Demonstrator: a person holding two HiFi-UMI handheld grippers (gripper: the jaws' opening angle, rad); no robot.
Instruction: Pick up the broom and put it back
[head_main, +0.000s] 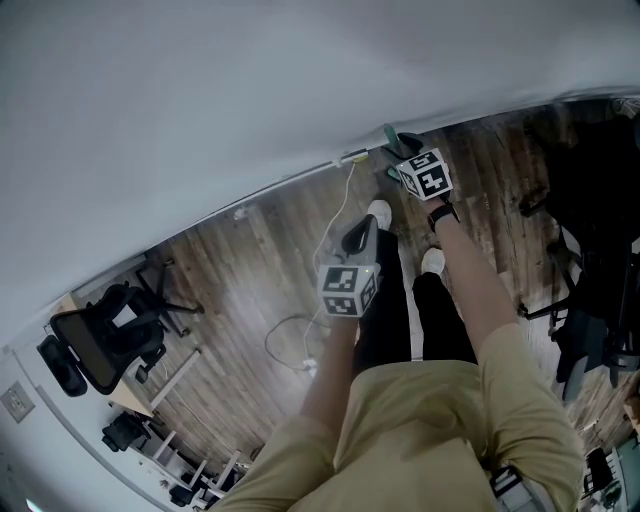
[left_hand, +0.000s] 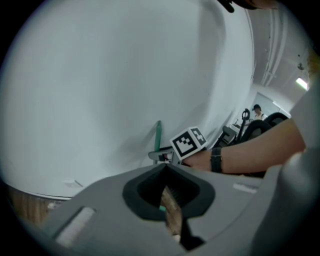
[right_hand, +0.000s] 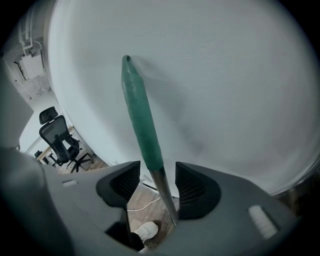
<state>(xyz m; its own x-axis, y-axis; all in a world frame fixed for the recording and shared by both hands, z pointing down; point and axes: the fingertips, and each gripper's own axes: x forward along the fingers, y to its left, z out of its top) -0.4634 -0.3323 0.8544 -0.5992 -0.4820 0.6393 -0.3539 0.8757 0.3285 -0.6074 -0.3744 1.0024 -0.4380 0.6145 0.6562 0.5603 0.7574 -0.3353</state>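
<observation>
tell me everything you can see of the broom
Of the broom only the handle shows: a green grip sleeve over a grey metal-looking shaft, tilted, its top end seemingly against the white wall. The shaft passes, unclamped, between the open jaws of the right gripper. Its head is out of view.

Broom (right_hand: 141, 125): matt green plastic-looking grip over smooth grey metal shaft. Floor (head_main: 245, 270): wood-grain planks, slight sheen. Wall (head_main: 200, 80): smooth, matt white. Right tool (right_hand: 157, 187) pads (right_hand: 192, 187): black, ribbed.

I see the broom (right_hand: 142, 125) green over a silver shaft, wall (right_hand: 225, 75) white, floor (head_main: 250, 270) brown woodgrain, marker cube (head_main: 425, 173) black-and-white squares.
</observation>
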